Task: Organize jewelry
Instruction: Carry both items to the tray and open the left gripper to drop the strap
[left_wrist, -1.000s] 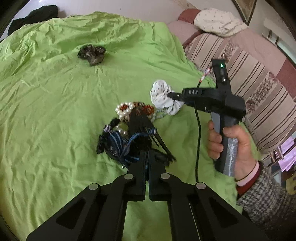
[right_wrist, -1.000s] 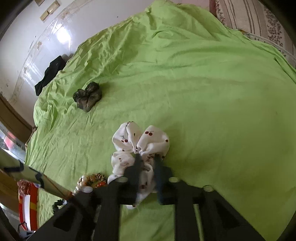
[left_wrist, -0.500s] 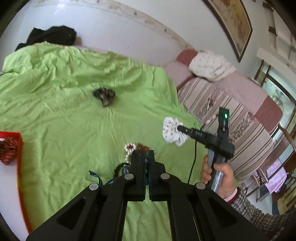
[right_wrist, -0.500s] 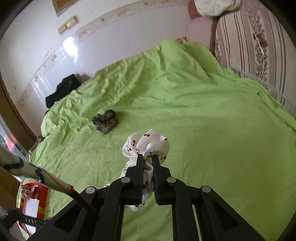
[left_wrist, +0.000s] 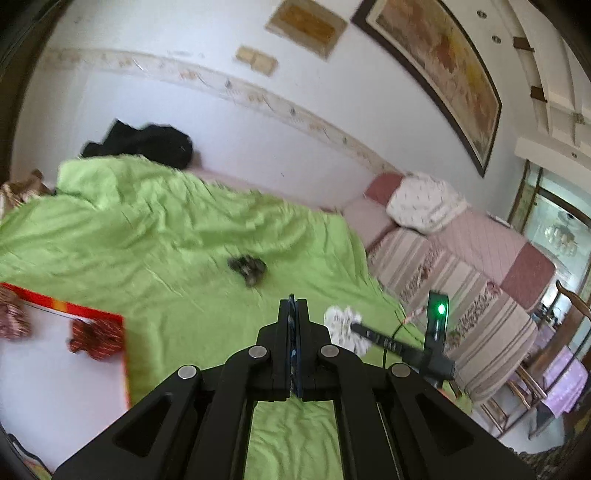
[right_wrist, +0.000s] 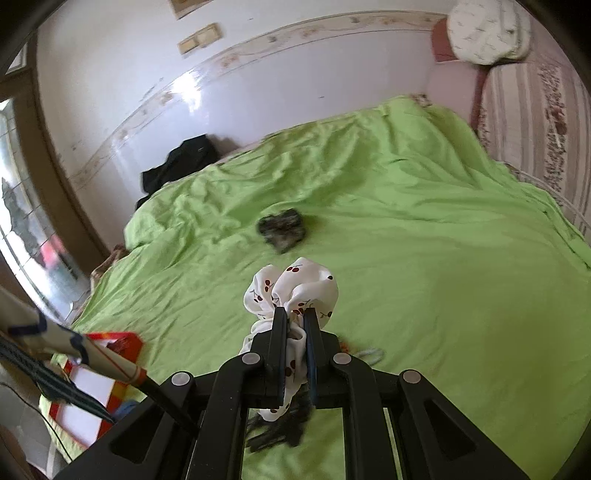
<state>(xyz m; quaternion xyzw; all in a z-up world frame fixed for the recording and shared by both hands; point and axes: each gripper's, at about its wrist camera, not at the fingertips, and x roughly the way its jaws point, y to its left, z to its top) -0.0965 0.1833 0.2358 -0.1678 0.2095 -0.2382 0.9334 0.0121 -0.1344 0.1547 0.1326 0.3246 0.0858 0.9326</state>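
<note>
My right gripper (right_wrist: 295, 314) is shut on a white scrunchie with red cherries (right_wrist: 291, 291) and holds it in the air above the green bedspread (right_wrist: 424, 258). In the left wrist view that same scrunchie (left_wrist: 343, 325) hangs from the right gripper (left_wrist: 354, 326), just right of my left gripper (left_wrist: 293, 302). The left jaws are pressed together and nothing shows between them. A dark crumpled scrunchie (left_wrist: 247, 267) lies further out on the spread (right_wrist: 282, 229). A red-edged white box (left_wrist: 62, 369) at the left holds red scrunchies (left_wrist: 96, 339). Dark pieces (right_wrist: 280, 424) and pale bracelets (right_wrist: 369, 354) lie beneath the right gripper.
A striped sofa (left_wrist: 461, 295) with a white pillow (left_wrist: 424, 206) runs along the right of the bed. A black garment (left_wrist: 147, 144) lies at the far edge by the wall. The red-edged box (right_wrist: 92, 391) sits at the near left corner.
Both grippers have risen and tipped up, so the wall now fills the top. The right one lifted the cherry scrunchie off the spread. The left one drew up from the jewelry pile, still shut.
</note>
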